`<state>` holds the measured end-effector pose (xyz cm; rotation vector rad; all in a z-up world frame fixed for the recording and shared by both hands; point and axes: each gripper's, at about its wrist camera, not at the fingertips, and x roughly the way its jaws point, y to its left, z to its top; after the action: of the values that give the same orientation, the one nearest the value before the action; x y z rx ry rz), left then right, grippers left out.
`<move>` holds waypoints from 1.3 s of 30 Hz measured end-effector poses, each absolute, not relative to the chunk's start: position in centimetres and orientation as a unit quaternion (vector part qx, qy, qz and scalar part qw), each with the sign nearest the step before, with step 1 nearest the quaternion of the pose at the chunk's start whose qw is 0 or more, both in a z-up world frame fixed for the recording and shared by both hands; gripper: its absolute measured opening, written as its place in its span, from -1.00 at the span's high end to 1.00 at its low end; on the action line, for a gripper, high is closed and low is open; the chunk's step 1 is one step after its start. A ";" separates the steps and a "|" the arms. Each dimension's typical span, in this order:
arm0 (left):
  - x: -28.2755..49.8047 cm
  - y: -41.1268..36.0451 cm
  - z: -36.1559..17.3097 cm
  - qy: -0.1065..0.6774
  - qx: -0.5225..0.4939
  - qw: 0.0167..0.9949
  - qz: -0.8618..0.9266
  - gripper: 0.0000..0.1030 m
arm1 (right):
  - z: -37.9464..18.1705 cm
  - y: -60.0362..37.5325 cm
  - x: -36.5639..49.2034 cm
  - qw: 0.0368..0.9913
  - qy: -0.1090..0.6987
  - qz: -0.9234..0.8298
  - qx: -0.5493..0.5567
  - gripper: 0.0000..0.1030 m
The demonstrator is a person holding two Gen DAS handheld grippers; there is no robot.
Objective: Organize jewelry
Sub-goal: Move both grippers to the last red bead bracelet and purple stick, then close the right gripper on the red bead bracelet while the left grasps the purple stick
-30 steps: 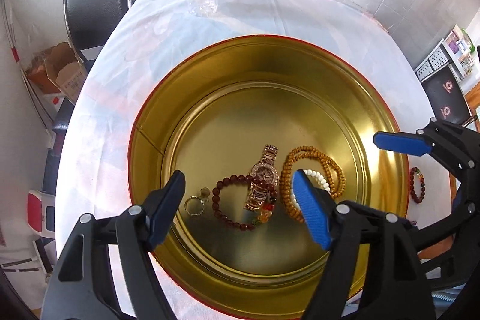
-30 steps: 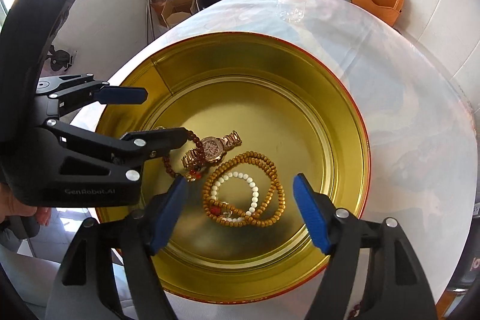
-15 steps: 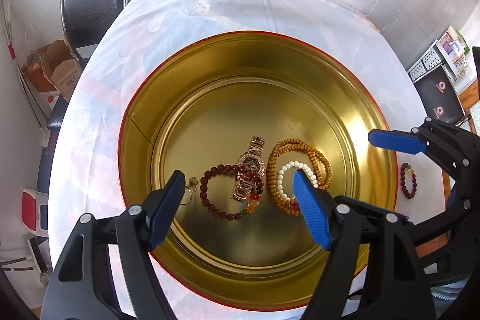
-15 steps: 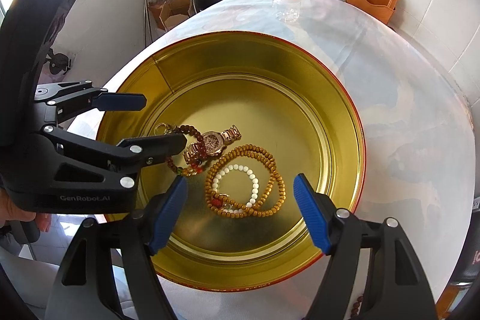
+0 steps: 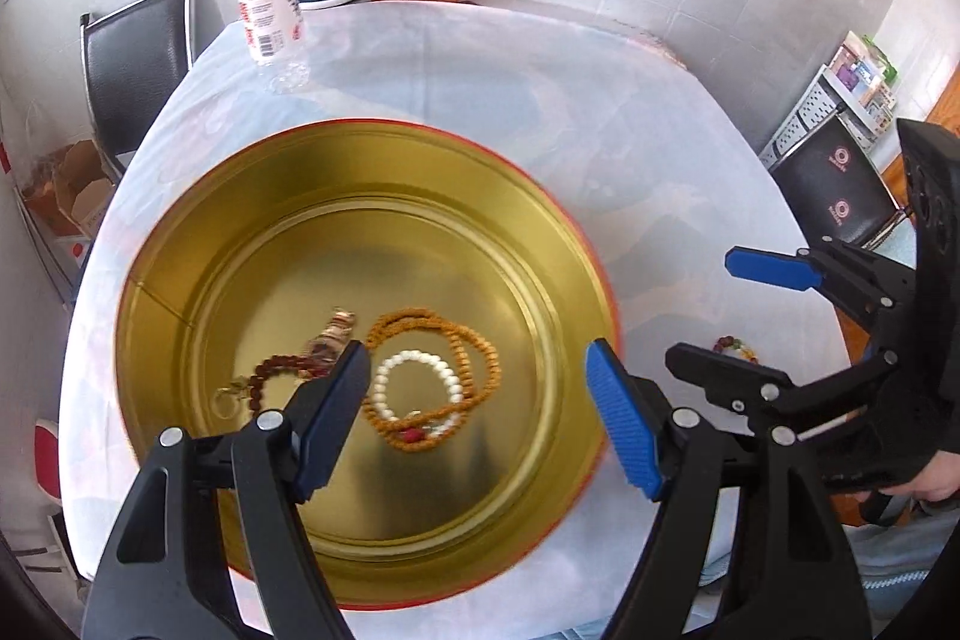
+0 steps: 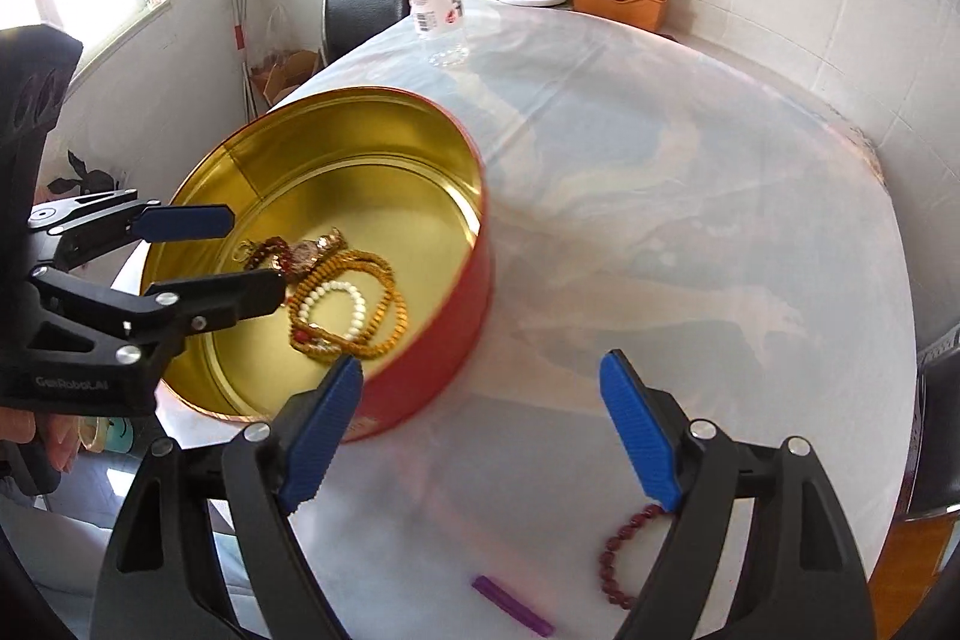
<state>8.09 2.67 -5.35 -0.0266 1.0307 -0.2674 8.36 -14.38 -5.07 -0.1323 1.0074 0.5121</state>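
Left wrist view: the left gripper [image 5: 474, 412] holds its jaws wide apart with nothing between them, positioned above the near side of the round tin [image 5: 156, 280]. Compared with half a second ago, this camera has pulled back and shifted right, so the tin now sits left of centre. Inside the tin lie the tan bead necklace [image 5: 474, 340], the white bead bracelet [image 5: 414, 382], the watch [image 5: 333, 334] and the dark red bead bracelet [image 5: 273, 376], all grouped on the gold floor. The right gripper [image 5: 729, 316] appears at the right edge, also open and empty. Between its fingers, on the tablecloth [image 5: 540, 100] outside the tin, lies a mixed-colour bead bracelet [image 5: 735, 347].

Right wrist view: the right gripper [image 6: 480, 430] has swung away from the tin, which half a second ago filled this view; the tin [image 6: 444, 340] now sits to the left. The jaws stand open over bare tablecloth [image 6: 660, 160]. A red bead bracelet [image 6: 618, 556] lies on the cloth, partly hidden behind the right finger; a small purple strip [image 6: 513, 606] lies just beside it. The left gripper [image 6: 225, 250] hangs open over the tin.

Assessment: four pieces are already stowed. The right gripper's turn toward the loose bracelet indicates that collecting it is the step now in hand.
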 end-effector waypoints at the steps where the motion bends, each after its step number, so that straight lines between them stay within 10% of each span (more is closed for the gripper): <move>1: 7.7 1.3 -5.4 0.491 -0.009 0.861 -0.133 -0.42 | -5.5 -16.0 8.3 0.843 0.479 0.237 -0.060 -0.60; 21: 3.7 -12.8 -15.5 0.581 0.079 0.769 -0.255 -0.42 | -13.5 -28.5 7.0 0.801 0.561 0.202 -0.058 -0.60; 36: 2.5 -14.3 -16.5 0.470 0.268 0.725 -0.426 -0.42 | -15.4 -28.3 6.5 0.806 0.579 0.124 -0.015 -0.60; 39: 2.4 -14.6 -16.5 0.458 0.273 0.724 -0.438 -0.42 | -15.2 -27.6 6.0 0.812 0.568 0.127 -0.028 -0.29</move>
<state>2.41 -14.61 -16.48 0.6033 1.0117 -0.9659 6.04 -27.65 -15.19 -0.0605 1.2138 0.2713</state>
